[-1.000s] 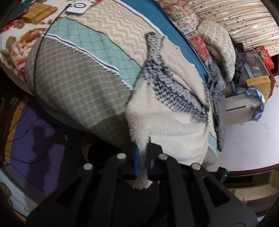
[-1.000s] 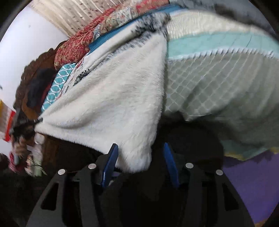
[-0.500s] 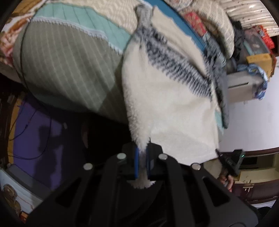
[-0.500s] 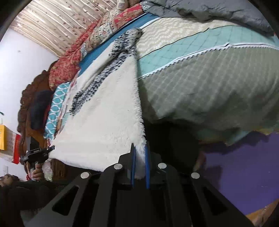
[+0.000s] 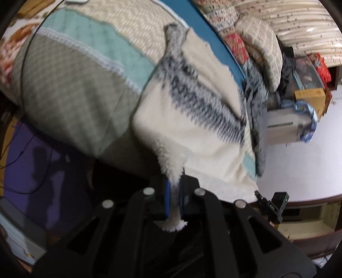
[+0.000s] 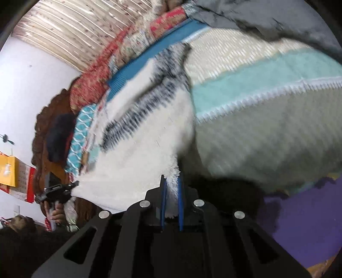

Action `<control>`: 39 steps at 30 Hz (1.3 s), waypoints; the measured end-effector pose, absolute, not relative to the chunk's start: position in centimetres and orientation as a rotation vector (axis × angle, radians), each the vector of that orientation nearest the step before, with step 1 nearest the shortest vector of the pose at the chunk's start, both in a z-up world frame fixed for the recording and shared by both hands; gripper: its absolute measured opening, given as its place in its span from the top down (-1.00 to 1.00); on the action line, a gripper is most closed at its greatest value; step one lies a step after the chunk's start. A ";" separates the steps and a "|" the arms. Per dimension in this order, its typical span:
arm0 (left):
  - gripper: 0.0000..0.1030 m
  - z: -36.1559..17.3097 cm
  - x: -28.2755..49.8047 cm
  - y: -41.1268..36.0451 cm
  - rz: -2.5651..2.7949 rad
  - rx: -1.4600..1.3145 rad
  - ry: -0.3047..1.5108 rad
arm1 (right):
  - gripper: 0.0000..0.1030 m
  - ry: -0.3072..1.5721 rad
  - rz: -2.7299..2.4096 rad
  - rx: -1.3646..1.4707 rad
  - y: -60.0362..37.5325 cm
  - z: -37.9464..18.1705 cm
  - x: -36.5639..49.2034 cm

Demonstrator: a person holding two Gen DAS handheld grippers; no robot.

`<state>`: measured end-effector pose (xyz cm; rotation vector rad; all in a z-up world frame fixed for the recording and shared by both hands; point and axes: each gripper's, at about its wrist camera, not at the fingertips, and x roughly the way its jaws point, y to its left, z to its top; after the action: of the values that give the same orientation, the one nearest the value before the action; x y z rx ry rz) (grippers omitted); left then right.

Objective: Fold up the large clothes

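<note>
Cream fleece garment [image 5: 192,119] spread over the bed [image 5: 70,89], lower edge hanging past the mattress side, dark zigzag band [image 5: 203,104] running across the pile

Left gripper [image 5: 173,196] clenched on one lower corner of the garment, blue fingers [image 5: 167,197] pressed against a tuft of fleece that pokes out behind them. Right gripper [image 6: 171,201] clamped likewise on the other lower corner, white pile squeezed between blue fingers [image 6: 163,203] and trailing back toward the camera. Fabric drawn taut between the two corners, sloping up from each gripper onto the bed

From the left wrist view: right gripper's black body visible at the garment's far lower corner [image 5: 275,203], pale floor [image 5: 299,162] beyond. From the right wrist view: left gripper's body at the opposite corner [image 6: 57,192], held by a hand [image 6: 54,213]

Beneath the garment, a patchwork quilt [image 6: 267,132] with teal, beige and grey-green panels, white zigzag stitching between them. Blue strip [image 6: 154,53] bordering the garment's upper end. Red patterned pillows [image 6: 94,85] stacked along the far side of the bed, grey blanket [image 6: 245,19] bunched further along. Purple mat [image 5: 25,166] on the floor beside the bed, thin black cable [image 5: 27,62] curving over the quilt. Both views blurred
</note>
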<state>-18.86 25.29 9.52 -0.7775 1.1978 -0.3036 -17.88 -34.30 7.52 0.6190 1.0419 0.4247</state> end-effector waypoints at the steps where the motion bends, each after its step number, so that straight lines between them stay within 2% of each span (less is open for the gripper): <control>1: 0.88 9.6 -17.6 25.5 -0.294 -0.804 1.192 | 0.27 1.034 0.432 0.630 -34.3 7.9 -16.4; 8: 0.86 8.9 -5.0 25.6 -0.189 -0.905 1.192 | 0.27 1.023 0.333 0.789 -34.6 6.8 -1.4; 10: 0.63 7.8 -1.4 25.3 -0.131 -0.872 1.216 | 0.23 1.011 0.206 0.811 -35.6 5.3 2.0; 14: 0.58 4.5 3.5 25.3 0.013 -0.808 1.305 | 0.20 0.987 0.011 0.899 -37.5 2.4 5.6; 16: 0.58 4.9 3.5 25.8 -0.019 -0.826 1.284 | 0.19 0.920 0.038 0.942 -37.9 2.7 4.8; 18: 0.35 6.5 3.1 26.3 -0.068 -0.805 1.230 | 0.13 0.891 0.128 0.860 -37.0 4.2 3.7; 19: 0.18 7.9 2.4 26.8 -0.090 -0.780 1.177 | 0.12 0.894 0.200 0.795 -35.9 5.1 3.1; 20: 0.14 8.7 2.0 27.1 -0.101 -0.767 1.148 | 0.12 0.896 0.252 0.754 -34.9 5.6 2.6; 25: 0.13 12.2 -1.8 28.6 -0.224 -0.763 0.990 | 0.12 1.013 0.553 0.491 -24.6 7.2 1.8; 31: 0.14 11.0 -3.9 21.9 -0.392 -0.510 1.084 | 0.12 1.235 0.716 0.264 -10.6 3.2 5.7; 33: 0.13 9.7 -3.7 19.6 -0.403 -0.440 1.132 | 0.12 1.218 0.737 0.321 -8.4 2.7 8.3; 35: 0.13 8.9 -3.5 18.7 -0.395 -0.447 1.149 | 0.12 1.126 0.715 0.485 -8.5 3.4 10.8; 37: 0.13 9.3 -3.5 19.2 -0.372 -0.458 1.122 | 0.12 1.085 0.695 0.685 -10.3 3.4 12.2; 39: 0.13 9.8 -3.8 20.5 -0.289 -0.428 1.084 | 0.12 1.076 0.663 0.735 -12.1 3.6 12.0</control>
<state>-3.82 20.46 9.79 -0.4278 1.0842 -0.2890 11.98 -12.12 3.59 0.7347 1.0757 0.6628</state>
